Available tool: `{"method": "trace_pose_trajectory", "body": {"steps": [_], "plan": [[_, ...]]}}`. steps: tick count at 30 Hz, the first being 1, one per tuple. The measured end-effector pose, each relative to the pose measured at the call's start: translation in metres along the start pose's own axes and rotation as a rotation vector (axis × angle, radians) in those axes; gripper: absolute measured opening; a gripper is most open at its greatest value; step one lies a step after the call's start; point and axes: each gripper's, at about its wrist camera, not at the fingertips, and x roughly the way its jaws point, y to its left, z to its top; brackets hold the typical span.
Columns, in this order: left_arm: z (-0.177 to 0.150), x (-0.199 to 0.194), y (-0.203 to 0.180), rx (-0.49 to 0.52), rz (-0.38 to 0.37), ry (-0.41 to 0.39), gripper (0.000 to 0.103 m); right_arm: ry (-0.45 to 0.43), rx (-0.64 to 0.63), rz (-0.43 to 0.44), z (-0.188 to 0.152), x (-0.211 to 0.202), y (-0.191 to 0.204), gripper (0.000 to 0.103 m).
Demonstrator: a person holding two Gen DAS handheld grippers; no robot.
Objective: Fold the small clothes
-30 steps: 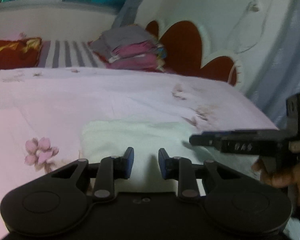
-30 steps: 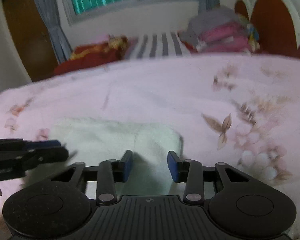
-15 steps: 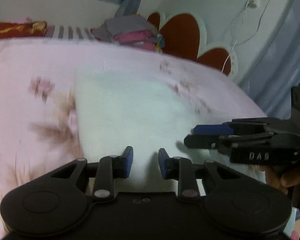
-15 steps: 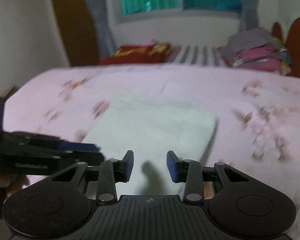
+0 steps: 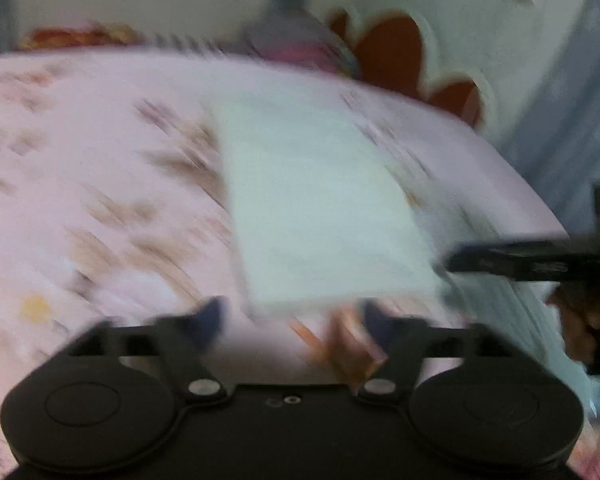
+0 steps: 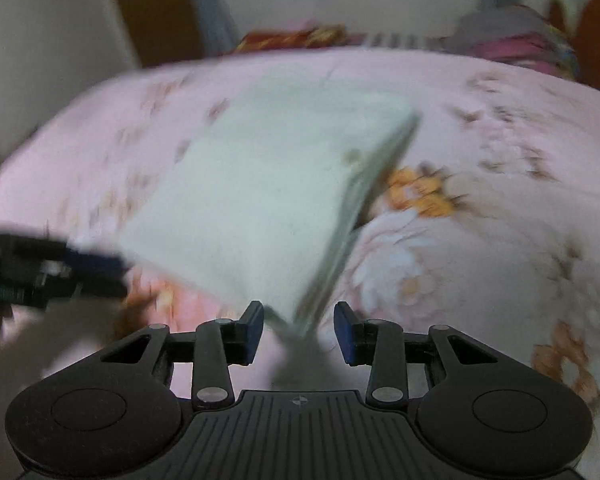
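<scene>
A pale green folded cloth (image 5: pixel 316 208) lies flat on the pink flowered bedspread (image 5: pixel 80 168); it also shows in the right wrist view (image 6: pixel 260 196), with its layered edge on the right. My left gripper (image 5: pixel 294 316) is open, just short of the cloth's near edge, and blurred by motion. My right gripper (image 6: pixel 299 330) is open at the cloth's near corner. The right gripper shows side-on in the left wrist view (image 5: pixel 532 260) beside the cloth's right edge. The left gripper shows in the right wrist view (image 6: pixel 56 276) by the cloth's left corner.
A stack of folded grey and pink clothes (image 6: pixel 512 40) sits at the head of the bed beside a red scalloped headboard (image 5: pixel 396 52). A red pillow (image 6: pixel 296 38) and a striped one lie under the window. The bed drops off on the right (image 5: pixel 548 224).
Both grippers have pulled back toward the near edge of the cloth and tilted down. The left gripper's jaws have opened wider. The cloth lies flat as before.
</scene>
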Motion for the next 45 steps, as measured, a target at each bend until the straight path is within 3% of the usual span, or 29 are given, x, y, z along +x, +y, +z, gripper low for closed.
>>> {"method": "trace_pose_trajectory", "body": {"steps": [2, 5, 7, 9, 11, 13, 14, 16, 18, 21, 24, 29, 31, 39, 45], "plan": [[0.018, 0.004, 0.014, -0.061, -0.001, -0.037, 0.083, -0.065, 0.105, 0.023, 0.011, -0.009, -0.012, 0.071], [0.046, 0.018, 0.027, -0.120, -0.010, -0.096, 0.080, -0.137, 0.237, 0.038, 0.035, -0.003, -0.030, 0.072], [0.062, 0.038, 0.036, -0.181, -0.024, -0.093, 0.079, -0.146, 0.309, 0.044, 0.051, 0.015, -0.039, 0.072], [0.069, 0.060, 0.041, -0.223, -0.027, -0.046, 0.076, -0.128, 0.350, 0.049, 0.065, 0.035, -0.043, 0.071], [0.070, 0.078, 0.046, -0.249, 0.015, 0.031, 0.063, -0.060, 0.332, 0.030, 0.079, 0.058, -0.040, 0.071], [0.068, 0.074, 0.051, -0.287, 0.022, 0.025, 0.060, -0.005, 0.290, -0.106, 0.083, 0.073, -0.041, 0.071], [0.066, 0.070, 0.051, -0.294, 0.030, 0.023, 0.060, -0.014, 0.347, -0.098, 0.080, 0.070, -0.054, 0.071], [0.064, 0.063, 0.050, -0.272, 0.048, 0.022, 0.069, -0.044, 0.472, -0.054, 0.076, 0.055, -0.077, 0.071], [0.064, 0.062, 0.051, -0.277, 0.013, 0.008, 0.081, -0.117, 0.523, 0.040, 0.072, 0.037, -0.091, 0.071], [0.067, 0.070, 0.054, -0.334, -0.050, 0.005, 0.081, -0.105, 0.596, 0.199, 0.071, 0.043, -0.105, 0.072], [0.075, 0.086, 0.058, -0.373, -0.115, 0.028, 0.076, -0.067, 0.566, 0.212, 0.076, 0.057, -0.105, 0.072], [0.079, 0.109, 0.068, -0.469, -0.178, 0.073, 0.065, -0.052, 0.649, 0.324, 0.069, 0.074, -0.124, 0.071], [0.079, 0.113, 0.070, -0.485, -0.168, 0.087, 0.056, -0.044, 0.666, 0.358, 0.068, 0.077, -0.131, 0.071], [0.086, 0.118, 0.061, -0.471, -0.144, 0.124, 0.055, 0.056, 0.596, 0.439, 0.086, 0.094, -0.122, 0.071], [0.094, 0.123, 0.055, -0.434, -0.125, 0.135, 0.052, 0.071, 0.489, 0.372, 0.098, 0.102, -0.101, 0.067]]}}
